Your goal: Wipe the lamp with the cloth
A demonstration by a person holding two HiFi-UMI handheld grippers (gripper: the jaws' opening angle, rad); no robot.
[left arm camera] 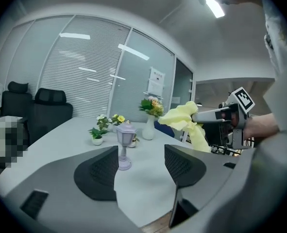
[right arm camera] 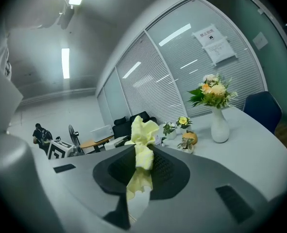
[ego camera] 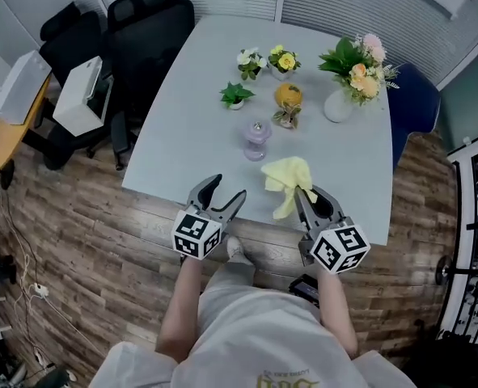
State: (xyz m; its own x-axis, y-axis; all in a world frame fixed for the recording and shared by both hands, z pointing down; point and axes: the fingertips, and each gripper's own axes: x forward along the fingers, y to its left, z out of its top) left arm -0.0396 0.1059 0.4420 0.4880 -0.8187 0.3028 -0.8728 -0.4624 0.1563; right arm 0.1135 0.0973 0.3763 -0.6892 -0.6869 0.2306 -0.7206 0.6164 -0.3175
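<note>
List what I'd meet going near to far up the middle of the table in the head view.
First the yellow cloth in the right gripper, then the purple lamp, the orange ornament, the yellow flowers.

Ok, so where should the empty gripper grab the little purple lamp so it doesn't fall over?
Probably the thin post of the small purple lantern-shaped lamp, just above its round foot. It stands upright with a wider head, so the open left gripper could come level from the near edge of the grey table, jaws either side.
</note>
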